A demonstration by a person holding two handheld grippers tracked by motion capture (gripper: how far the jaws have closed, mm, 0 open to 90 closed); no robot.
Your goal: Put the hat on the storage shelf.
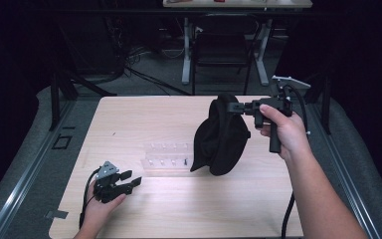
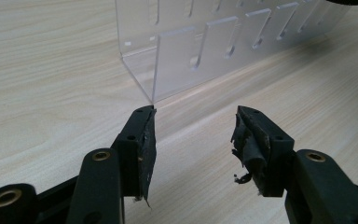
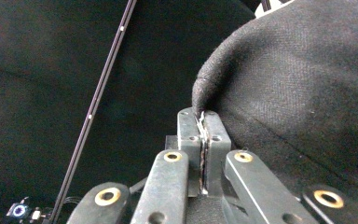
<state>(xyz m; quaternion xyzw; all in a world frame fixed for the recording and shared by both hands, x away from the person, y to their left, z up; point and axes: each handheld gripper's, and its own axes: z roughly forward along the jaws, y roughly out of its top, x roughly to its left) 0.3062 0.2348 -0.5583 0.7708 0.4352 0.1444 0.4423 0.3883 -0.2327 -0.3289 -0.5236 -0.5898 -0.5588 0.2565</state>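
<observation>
Right gripper (image 1: 239,106) raised above the far right part of the wooden table (image 1: 129,114), jaws pressed together on the edge of a black cloth hat (image 1: 222,137). In the right gripper view, the same gripper (image 3: 204,122) with its two pads flat against each other, a thin fold of the hat's rim (image 3: 205,88) pinched between them, the woolly fabric (image 3: 307,93) bulging off to the right. Hat hanging from that grip, lower end down near the tabletop; touching the wood or just clear of it, cannot tell. Right hand (image 1: 286,130) wrapped round the handle, cable trailing off the near edge.

Left gripper (image 1: 128,180) low at the near left of the table, jaws apart, nothing between them, held in the left hand (image 1: 102,206). In the left gripper view, both worn pads (image 2: 147,144) well separated over bare wood, tips aimed at the near corner of a clear acrylic rack (image 2: 205,51) with slotted uprights. Rack (image 1: 166,155) lying mid-table, between the two grippers, just left of the hanging hat.

Beyond the table, a dark chair (image 1: 222,47) and white desk legs (image 1: 186,50).
</observation>
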